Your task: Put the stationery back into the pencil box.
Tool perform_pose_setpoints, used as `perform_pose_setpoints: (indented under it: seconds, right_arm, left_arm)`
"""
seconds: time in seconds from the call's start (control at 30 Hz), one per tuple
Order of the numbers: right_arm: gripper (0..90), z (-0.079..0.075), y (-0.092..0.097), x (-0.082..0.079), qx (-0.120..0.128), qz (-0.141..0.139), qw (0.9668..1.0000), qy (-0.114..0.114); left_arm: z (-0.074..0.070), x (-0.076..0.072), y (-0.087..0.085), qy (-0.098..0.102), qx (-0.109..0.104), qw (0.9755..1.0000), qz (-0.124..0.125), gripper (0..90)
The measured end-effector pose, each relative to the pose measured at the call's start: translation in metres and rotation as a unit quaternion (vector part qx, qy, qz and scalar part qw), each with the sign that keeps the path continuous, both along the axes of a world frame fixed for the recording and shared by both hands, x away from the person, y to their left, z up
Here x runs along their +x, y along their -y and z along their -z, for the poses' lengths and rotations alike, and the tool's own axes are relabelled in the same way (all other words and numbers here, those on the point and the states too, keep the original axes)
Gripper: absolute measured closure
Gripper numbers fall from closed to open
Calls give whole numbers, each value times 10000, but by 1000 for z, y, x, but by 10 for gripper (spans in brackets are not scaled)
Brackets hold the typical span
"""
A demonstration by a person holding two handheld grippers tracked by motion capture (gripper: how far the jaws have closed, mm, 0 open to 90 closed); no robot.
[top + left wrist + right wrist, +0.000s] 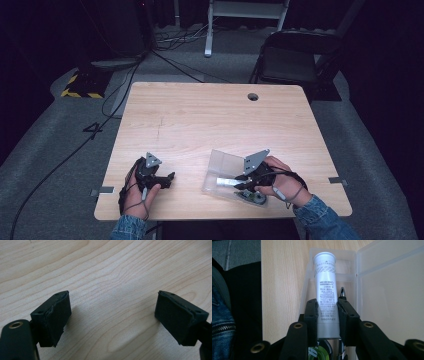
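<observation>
A clear plastic case (224,172) lies open near the table's front edge, its lid (392,297) folded back. My right gripper (327,312) is shut on a white printed tube (325,287) that lies lengthwise in the case's tray; in the high view the tube (225,182) pokes out left of the right gripper (246,181). A metal pen-like tip (342,292) and a green item (318,353) sit in the tray beside the jaws. My left gripper (167,180) rests on bare wood at the front left, open, its pads (56,315) wide apart with nothing between them.
The wooden table (200,115) has a round cable hole (253,96) at the back right. A folding chair (292,57) stands beyond the far edge. Cables (115,90) trail over the grey floor at the left.
</observation>
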State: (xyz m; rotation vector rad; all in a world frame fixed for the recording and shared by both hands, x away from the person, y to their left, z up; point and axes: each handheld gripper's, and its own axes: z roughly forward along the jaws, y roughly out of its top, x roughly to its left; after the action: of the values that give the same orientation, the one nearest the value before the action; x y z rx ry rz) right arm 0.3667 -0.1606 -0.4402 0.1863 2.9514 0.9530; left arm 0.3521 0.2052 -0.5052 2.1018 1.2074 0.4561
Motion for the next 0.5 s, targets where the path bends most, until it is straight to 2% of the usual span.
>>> perform_pose_setpoints:
  seconds: [0.27,0.5]
  right_arm:
    - [718,8,-5,2,-136,-40,9999,-28]
    - [718,11,-6,4,-112,-32,9999,-67]
  left_arm:
    - [0,0,0,0,2,10000,1,140]
    - [0,0,0,0,1,10000,1,141]
